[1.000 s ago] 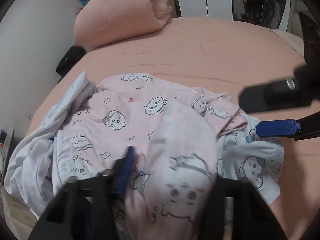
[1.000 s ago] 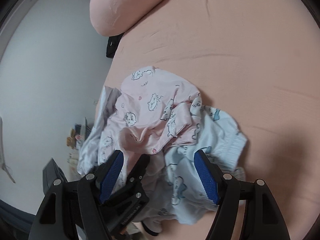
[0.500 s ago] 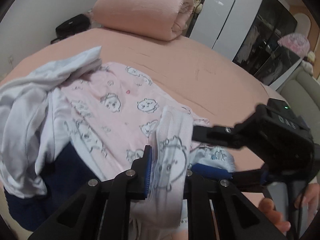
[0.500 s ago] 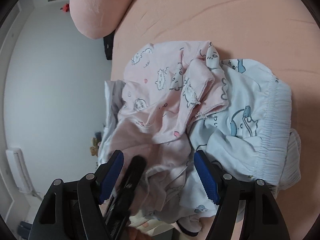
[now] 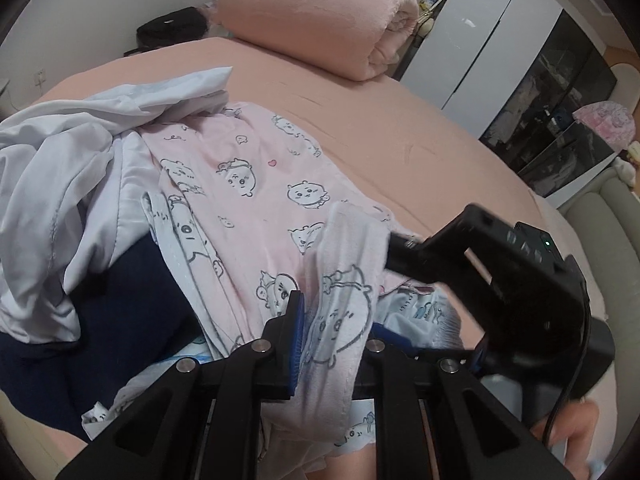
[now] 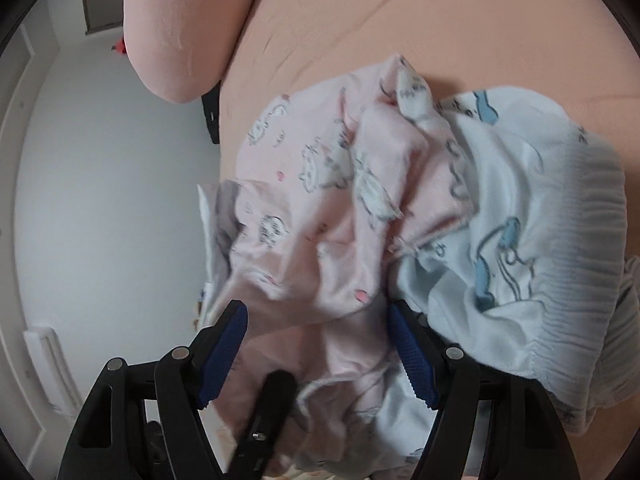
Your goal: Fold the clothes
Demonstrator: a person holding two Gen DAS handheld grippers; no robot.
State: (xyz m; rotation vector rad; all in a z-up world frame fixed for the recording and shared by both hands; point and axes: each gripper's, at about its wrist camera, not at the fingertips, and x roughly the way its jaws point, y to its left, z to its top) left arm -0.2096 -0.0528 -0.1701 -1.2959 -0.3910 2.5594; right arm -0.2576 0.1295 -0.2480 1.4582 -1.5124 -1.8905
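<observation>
A heap of clothes lies on the pink bed (image 5: 400, 128). On top is a pink pyjama garment (image 5: 256, 200) printed with cartoon faces. My left gripper (image 5: 340, 340) is shut on a bunched fold of it at the near edge. The right gripper (image 5: 500, 280) reaches in from the right, just over that fold. In the right wrist view the right gripper (image 6: 318, 354) stands open, with the pink garment (image 6: 320, 240) lying loose between its wide-set blue pads (image 6: 412, 356). A light blue garment (image 6: 540, 220) with an elastic waistband lies to its right.
A white shirt (image 5: 60, 168) and a navy garment (image 5: 132, 300) lie left of the pink one. A rolled pink duvet (image 5: 320, 20) sits at the bed's far side, with a black bag (image 5: 172, 26) beside it. A white wardrobe (image 5: 492, 20) and pale sofa (image 5: 600, 224) stand beyond.
My left gripper closed on the pink fold and swung round to face the duvet. The right gripper came down closer to the pile, so pink cloth now lies between its fingers.
</observation>
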